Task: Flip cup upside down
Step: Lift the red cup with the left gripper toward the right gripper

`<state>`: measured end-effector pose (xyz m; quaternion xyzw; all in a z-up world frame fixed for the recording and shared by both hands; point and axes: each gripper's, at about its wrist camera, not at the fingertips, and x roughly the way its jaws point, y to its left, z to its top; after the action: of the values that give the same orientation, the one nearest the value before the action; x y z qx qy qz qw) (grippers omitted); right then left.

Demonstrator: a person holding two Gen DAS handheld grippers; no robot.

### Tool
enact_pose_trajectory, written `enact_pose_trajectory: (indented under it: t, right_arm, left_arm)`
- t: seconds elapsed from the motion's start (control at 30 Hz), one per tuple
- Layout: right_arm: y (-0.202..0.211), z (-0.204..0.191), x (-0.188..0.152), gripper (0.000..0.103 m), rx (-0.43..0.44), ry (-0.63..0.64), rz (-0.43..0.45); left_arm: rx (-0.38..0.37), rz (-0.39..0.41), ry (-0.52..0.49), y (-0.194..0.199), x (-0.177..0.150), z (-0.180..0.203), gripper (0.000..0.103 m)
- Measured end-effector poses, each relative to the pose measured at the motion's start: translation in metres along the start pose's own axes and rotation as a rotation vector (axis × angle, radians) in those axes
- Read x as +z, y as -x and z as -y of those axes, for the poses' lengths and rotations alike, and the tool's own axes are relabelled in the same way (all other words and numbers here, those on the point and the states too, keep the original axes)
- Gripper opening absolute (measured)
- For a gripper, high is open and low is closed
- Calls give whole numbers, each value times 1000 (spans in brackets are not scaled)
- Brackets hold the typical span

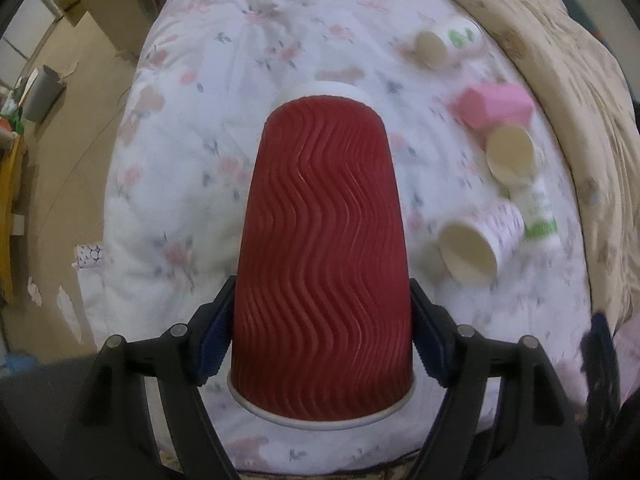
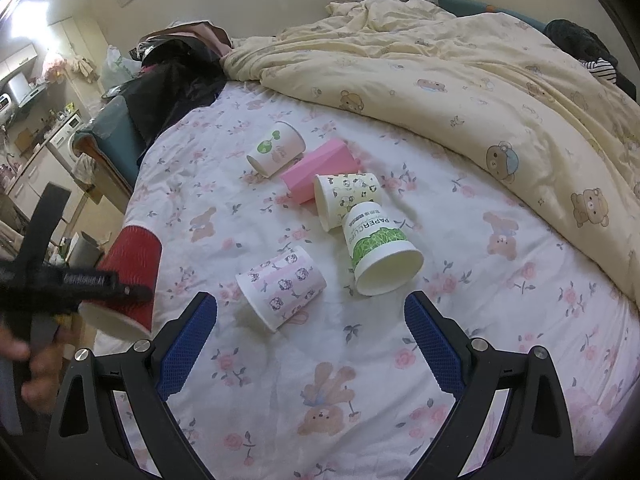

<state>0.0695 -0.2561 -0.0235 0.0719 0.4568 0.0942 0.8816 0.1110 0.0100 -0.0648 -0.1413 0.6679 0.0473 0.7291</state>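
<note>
Left wrist view: left gripper [image 1: 322, 344] clamps the red ribbed cup [image 1: 322, 248] near its rim, base pointing away.
Right gripper [image 2: 310, 340]: blue pads [image 2: 188, 344] spread wide, nothing between them, above the floral sheet [image 2: 480, 320].
Red cup, right view: at 9 o'clock, tilted, mouth down-right.
Loose cups: pink-patterned cup [image 2: 280, 286] nearest, then green-lettered cup [image 2: 378, 248], beyond it the pink cup [image 2: 320, 168].
Far, 1 o'clock: bear-print duvet [image 2: 480, 80].

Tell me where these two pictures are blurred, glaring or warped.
Left wrist view: the red cup is fairly sharp, while the cups on the right are motion-smeared. Right wrist view: sharp, window glare top left, the left gripper blurred. Both bend the bed at the edges.
</note>
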Motion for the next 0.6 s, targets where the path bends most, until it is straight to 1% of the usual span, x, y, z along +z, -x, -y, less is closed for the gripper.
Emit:
enact_pose_trajectory:
  t: [0.03, 0.17, 0.33, 0.47, 0.6]
  right_arm:
    - [2, 0, -2, 97, 2, -2, 1]
    - [12, 5, -9, 97, 8, -19, 1]
    - [27, 15, -17, 97, 7, -48, 10]
    - [35, 25, -22, 97, 11, -84, 14]
    - [36, 31, -22, 97, -2, -93, 11]
  left_arm:
    - [-7, -8, -2, 1, -11, 1, 75]
    - [-19, -25, -9, -10, -33, 13, 75]
    - [-37, -89, 14, -35, -63, 26, 75]
    - [-4, -91, 10, -53, -71, 33, 75]
    - [4, -96, -4, -66, -74, 35, 76]
